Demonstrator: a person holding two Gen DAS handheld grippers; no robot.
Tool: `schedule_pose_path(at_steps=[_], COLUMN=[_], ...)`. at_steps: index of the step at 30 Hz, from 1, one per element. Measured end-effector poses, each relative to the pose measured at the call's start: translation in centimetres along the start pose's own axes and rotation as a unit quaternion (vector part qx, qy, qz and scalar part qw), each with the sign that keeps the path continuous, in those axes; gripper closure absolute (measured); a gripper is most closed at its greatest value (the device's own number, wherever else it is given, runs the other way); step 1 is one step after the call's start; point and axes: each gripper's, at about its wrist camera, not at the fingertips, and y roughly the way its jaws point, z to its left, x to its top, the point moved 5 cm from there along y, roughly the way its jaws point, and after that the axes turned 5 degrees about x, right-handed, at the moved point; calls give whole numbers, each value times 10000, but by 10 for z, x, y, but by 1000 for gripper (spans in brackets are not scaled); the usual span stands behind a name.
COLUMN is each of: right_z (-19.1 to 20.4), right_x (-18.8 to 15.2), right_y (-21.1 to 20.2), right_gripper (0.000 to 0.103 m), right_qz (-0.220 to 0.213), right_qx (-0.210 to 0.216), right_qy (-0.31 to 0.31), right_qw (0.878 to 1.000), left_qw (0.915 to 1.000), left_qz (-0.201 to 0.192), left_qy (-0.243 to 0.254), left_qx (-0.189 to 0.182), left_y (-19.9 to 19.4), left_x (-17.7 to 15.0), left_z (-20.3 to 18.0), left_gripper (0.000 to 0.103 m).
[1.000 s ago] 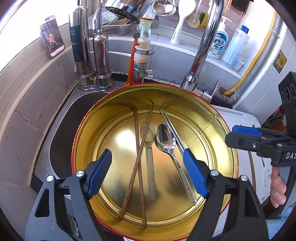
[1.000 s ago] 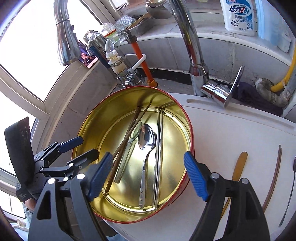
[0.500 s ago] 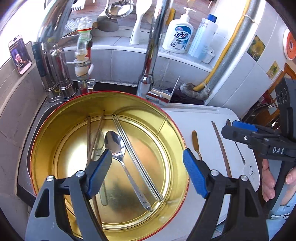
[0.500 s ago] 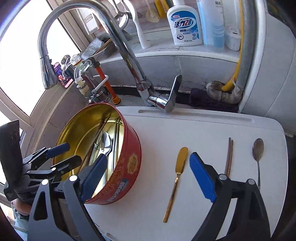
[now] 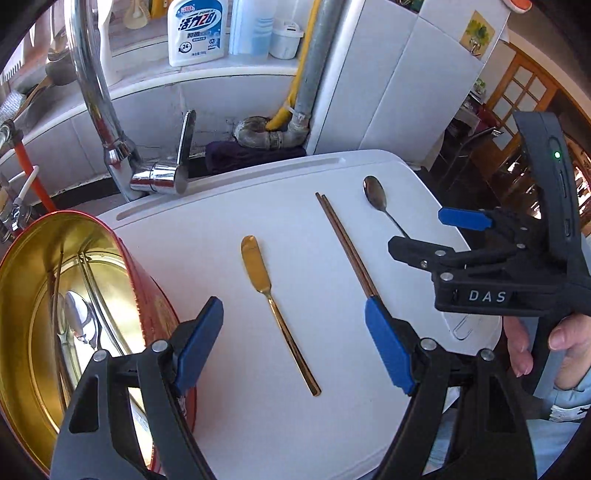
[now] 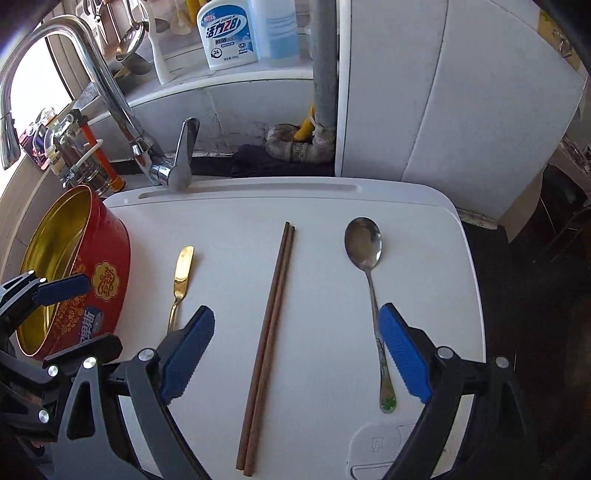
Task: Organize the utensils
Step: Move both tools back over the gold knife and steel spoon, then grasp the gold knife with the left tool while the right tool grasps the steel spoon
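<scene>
A gold butter knife (image 5: pixel 266 291) (image 6: pixel 181 277), a pair of brown chopsticks (image 5: pixel 347 247) (image 6: pixel 269 332) and a silver spoon (image 5: pixel 375 194) (image 6: pixel 364 243) lie side by side on a white board (image 5: pixel 258 206) (image 6: pixel 332 199). At the board's left stands a red tin (image 5: pixel 155 314) (image 6: pixel 107 280), gold inside, holding a spoon (image 5: pixel 79 317) and chopsticks. My left gripper (image 5: pixel 292 302) (image 6: pixel 101 314) hovers open above the knife. My right gripper (image 6: pixel 295 310) (image 5: pixel 428 232) hovers open above the brown chopsticks, with the spoon's handle by its right finger. Neither holds anything.
A chrome faucet (image 5: pixel 92 74) (image 6: pixel 110 85) arches over the board's back left corner. Detergent bottles (image 5: pixel 195 29) (image 6: pixel 225 33) stand on the ledge behind, beside a grey pipe (image 6: pixel 325 74). A hand (image 5: pixel 561 339) holds the right gripper's handle. The board's right edge drops off into dark space.
Both grippers swung right, from above the tin to above the white board. The right gripper's jaws widened a little. The knife, chopsticks and spoon on the board came into full view.
</scene>
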Motion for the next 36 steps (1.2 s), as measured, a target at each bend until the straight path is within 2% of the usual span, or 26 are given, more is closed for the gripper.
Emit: schedule_pose_path(at_steps=[5,11,16,18,28,30,32,33,34,35,36], right_z=[-26,-50,-61,-62,-59,-57,-53,-52,-51,-50,-50], right_x=[-9,2,10,14,38,42,41,41,40,40,40], right_y=[12,37,58,65,89,91,91,90,88,85,83], right_gripper=[12,12,12,12,12,12,15,21,24,37,60], right_qz=[81,141,130,102,58,3,-45,-108,-157,-231,-281], right_qx=[-163,-334,-257,-201,-94,-194,-343,-276,-260,-247,-238], right_qy=[207,343,414,420,198,71,-122,-173,-218,-250,-254], right_qw=[9996,9988,9987,9989,9997,9998,9993,9994,9993,9991,9990], left_qw=[9997,9973,9945,9942,9919,9912,9910,9915,9916,9921,9923], left_qz=[235,441,490,524,413,414,481,409,371,353,355], left_qy=[2,-462,-617,-660,-448,-477,-526,-545,-506,-489,-531], left_qx=[101,360,684,668,1118,1164,1135,1111,1131,1096,1063], left_y=[26,57,72,75,90,94,99,98,97,96,95], left_x=[-1,9,17,19,32,32,30,30,30,30,29], left_z=[-10,1,15,17,21,24,26,27,26,25,25], left_gripper=[25,25,25,25,25,32,55,61,72,83,84])
